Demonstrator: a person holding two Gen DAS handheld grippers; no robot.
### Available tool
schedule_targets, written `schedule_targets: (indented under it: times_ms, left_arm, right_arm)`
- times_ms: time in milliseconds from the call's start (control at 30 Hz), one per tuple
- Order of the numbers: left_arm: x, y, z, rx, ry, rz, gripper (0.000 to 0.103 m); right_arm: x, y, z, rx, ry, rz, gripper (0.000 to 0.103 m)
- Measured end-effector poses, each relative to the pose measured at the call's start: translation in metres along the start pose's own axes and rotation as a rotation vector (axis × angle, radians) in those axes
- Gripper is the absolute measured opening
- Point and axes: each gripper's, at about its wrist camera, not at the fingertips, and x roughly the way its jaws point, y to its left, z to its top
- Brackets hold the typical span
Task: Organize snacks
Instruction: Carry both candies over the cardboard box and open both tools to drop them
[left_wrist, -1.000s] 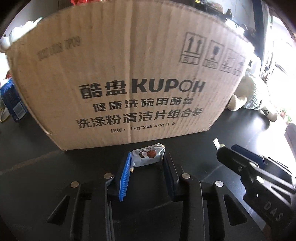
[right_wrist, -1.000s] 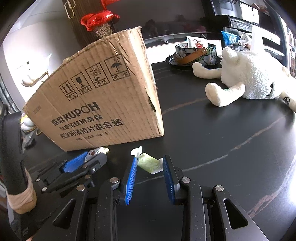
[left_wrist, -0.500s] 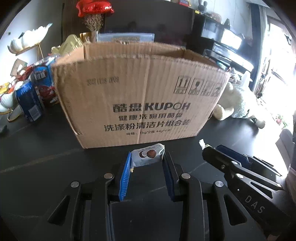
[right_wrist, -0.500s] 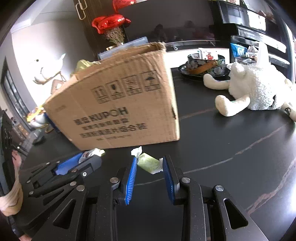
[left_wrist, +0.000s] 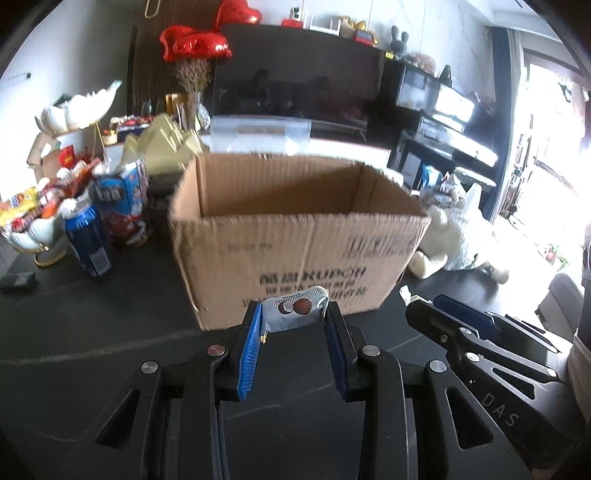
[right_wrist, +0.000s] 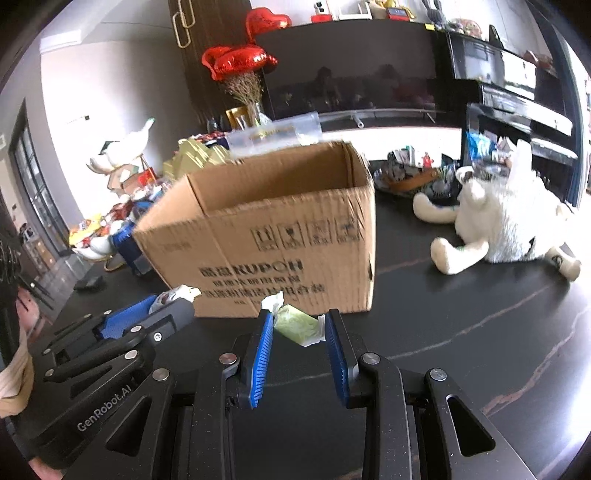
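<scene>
An open cardboard box (left_wrist: 295, 236) stands on the black table; it also shows in the right wrist view (right_wrist: 273, 229). My left gripper (left_wrist: 293, 317) is shut on a grey snack packet (left_wrist: 295, 308), held above the table in front of the box's near wall. My right gripper (right_wrist: 298, 325) is shut on a pale green wrapped snack (right_wrist: 297, 325), also in front of the box. The right gripper shows at the right of the left view (left_wrist: 443, 314). The left gripper shows at the left of the right view (right_wrist: 162, 306). The box's floor is hidden.
Blue snack cans and packets (left_wrist: 110, 218) stand left of the box. A white plush toy (right_wrist: 506, 218) lies on the table to the right. A patterned bowl (right_wrist: 413, 177) sits behind it. A clear plastic tub (left_wrist: 258, 133) stands behind the box.
Both grippers have risen and pulled back from the box with their snacks held. The box now looks smaller and its open top shows.
</scene>
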Motion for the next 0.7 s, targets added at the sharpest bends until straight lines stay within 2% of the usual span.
schedule_targets:
  times_ms: [433,500,700]
  left_arm:
    - [-0.049,0.011,0.046,0.026,-0.086,-0.020,0.033]
    - [-0.051,0.013,0.056,0.032,-0.071,-0.045,0.033]
    - [-0.049,0.012,0.084,0.055,-0.050,-0.059,0.033]
  right_arm:
    - [-0.041,0.029,0.045,-0.031,-0.089,-0.008,0.030]
    - [-0.044,0.029,0.054,-0.034,-0.095,-0.009,0.030]
    - [-0.040,0.028,0.088,-0.039,-0.072,-0.014,0.030]
